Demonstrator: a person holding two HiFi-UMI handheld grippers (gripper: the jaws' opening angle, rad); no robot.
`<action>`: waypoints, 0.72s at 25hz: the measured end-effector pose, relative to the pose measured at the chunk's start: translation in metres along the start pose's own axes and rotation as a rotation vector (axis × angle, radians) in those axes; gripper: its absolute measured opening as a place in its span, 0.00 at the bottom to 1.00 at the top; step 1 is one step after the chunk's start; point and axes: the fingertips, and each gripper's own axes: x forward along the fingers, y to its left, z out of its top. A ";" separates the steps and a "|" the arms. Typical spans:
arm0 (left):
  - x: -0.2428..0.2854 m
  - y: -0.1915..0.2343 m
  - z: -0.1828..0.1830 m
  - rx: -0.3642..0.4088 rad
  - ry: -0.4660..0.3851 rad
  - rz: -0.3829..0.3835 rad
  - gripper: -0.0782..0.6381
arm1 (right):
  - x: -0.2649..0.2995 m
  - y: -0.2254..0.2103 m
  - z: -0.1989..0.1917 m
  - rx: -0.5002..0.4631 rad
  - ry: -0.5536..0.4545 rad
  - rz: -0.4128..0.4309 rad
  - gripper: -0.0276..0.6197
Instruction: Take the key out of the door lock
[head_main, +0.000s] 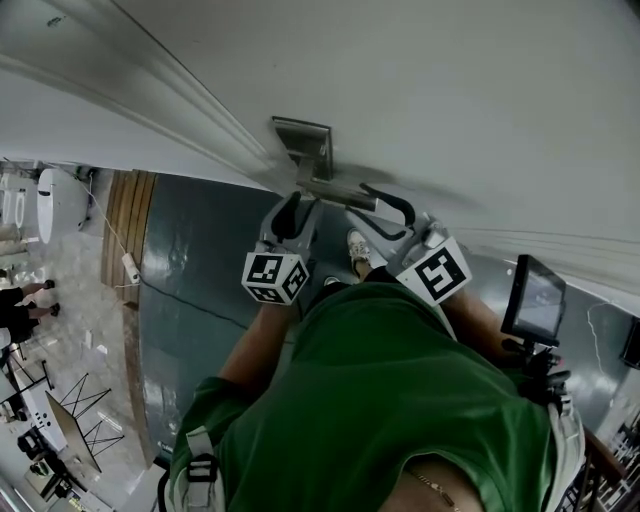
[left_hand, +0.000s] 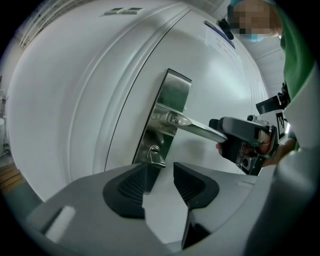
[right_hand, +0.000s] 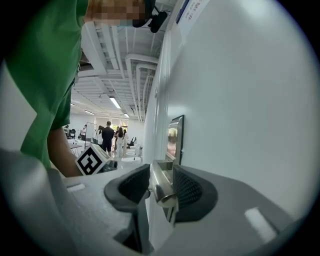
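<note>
Approach step: the left tool (left_hand: 164, 171) is released, jaws spread, with the key (left_hand: 154, 156) just ahead of them, seated in the lock (left_hand: 159, 150) under the handle (left_hand: 200, 129). The right tool (right_hand: 154, 176) straddles the handle's end, unclenched. Next, the left tool likely needs to advance, clench the key and pull it straight out.

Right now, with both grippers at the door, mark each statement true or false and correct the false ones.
1. The key sits in the lock plate, below the lever handle. True.
2. The left gripper is shut on the key. False: its jaws stand apart and the key lies just ahead of them, not gripped.
3. The end of the lever handle lies between the right gripper's jaws. True.
4. The door is dark brown. False: it is white.
</note>
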 end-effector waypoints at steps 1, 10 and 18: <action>0.001 0.001 0.000 -0.016 0.000 -0.003 0.35 | 0.000 0.002 0.001 0.001 -0.002 0.004 0.25; 0.009 0.007 0.012 -0.235 -0.050 -0.073 0.32 | 0.000 0.007 0.003 0.007 -0.005 0.012 0.25; 0.017 0.011 0.015 -0.440 -0.080 -0.139 0.22 | 0.001 0.008 0.004 -0.003 0.002 0.013 0.25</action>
